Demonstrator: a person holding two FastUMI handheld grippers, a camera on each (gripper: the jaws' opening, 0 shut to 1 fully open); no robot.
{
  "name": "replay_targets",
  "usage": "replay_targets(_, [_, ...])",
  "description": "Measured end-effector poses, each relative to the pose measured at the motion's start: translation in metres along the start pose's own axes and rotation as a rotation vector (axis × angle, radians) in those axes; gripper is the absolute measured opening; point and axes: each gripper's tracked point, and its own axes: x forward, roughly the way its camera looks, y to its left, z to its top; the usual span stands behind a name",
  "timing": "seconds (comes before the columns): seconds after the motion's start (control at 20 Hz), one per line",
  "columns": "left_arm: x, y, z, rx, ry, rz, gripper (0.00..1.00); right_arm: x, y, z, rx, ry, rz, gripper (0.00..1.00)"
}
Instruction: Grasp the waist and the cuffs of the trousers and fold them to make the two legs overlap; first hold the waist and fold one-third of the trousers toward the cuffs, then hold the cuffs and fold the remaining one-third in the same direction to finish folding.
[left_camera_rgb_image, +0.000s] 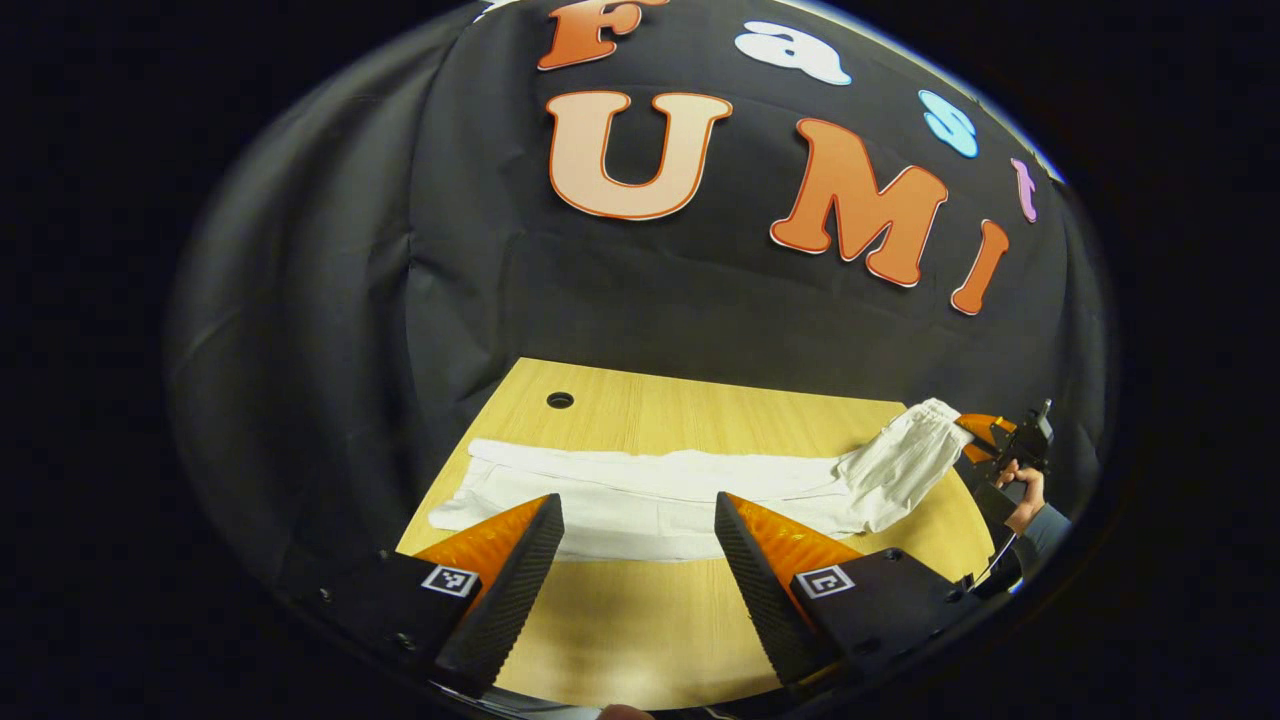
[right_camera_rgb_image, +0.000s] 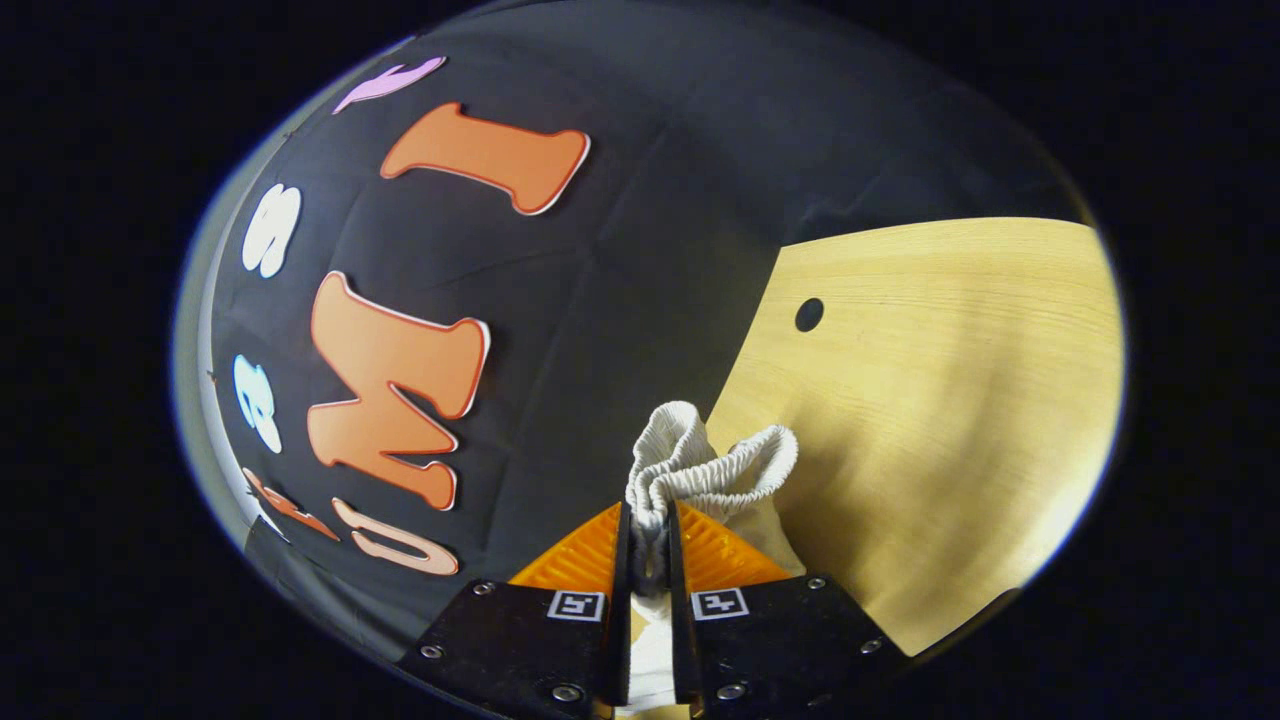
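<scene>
Roughly left to right: one pair of white trousers (left_camera_rgb_image: 640, 495) lies lengthwise across the wooden counter (left_camera_rgb_image: 640, 620), cuffs at the left end, legs looking already stacked. Fabric looks thin, light and limp, so it should sag and crease when lifted; best held at the thicker hems. Left gripper (left_camera_rgb_image: 638, 560) hovers near the legs, jaws spread, holding nothing. Right gripper (right_camera_rgb_image: 650, 575) has jaws pinching the gathered elastic waist (right_camera_rgb_image: 705, 465), lifted off the counter at the right end. Count: one garment, two grippers, one hole (left_camera_rgb_image: 560, 400) in the counter.
</scene>
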Motion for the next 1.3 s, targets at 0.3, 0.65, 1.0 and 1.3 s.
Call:
replay_targets(0.3, [0.012, 0.036, -0.006, -0.013, 0.013, -0.031, 0.99, 0.001, 0.041, -0.048, -0.033, 0.022, 0.028, 0.17])
replay_targets(0.65, [0.027, 0.090, -0.025, -0.049, 0.060, -0.029, 0.99, 0.023, 0.076, -0.114, -0.064, 0.068, 0.042, 0.17])
replay_targets(1.0, [0.054, 0.126, -0.039, -0.081, 0.113, -0.023, 1.00, 0.050, 0.088, -0.180, -0.161, 0.158, 0.021, 0.17])
replay_targets(1.3, [0.060, 0.124, -0.049, -0.145, 0.156, -0.037, 0.99, 0.065, 0.077, -0.250, -0.260, 0.325, -0.016, 0.26])
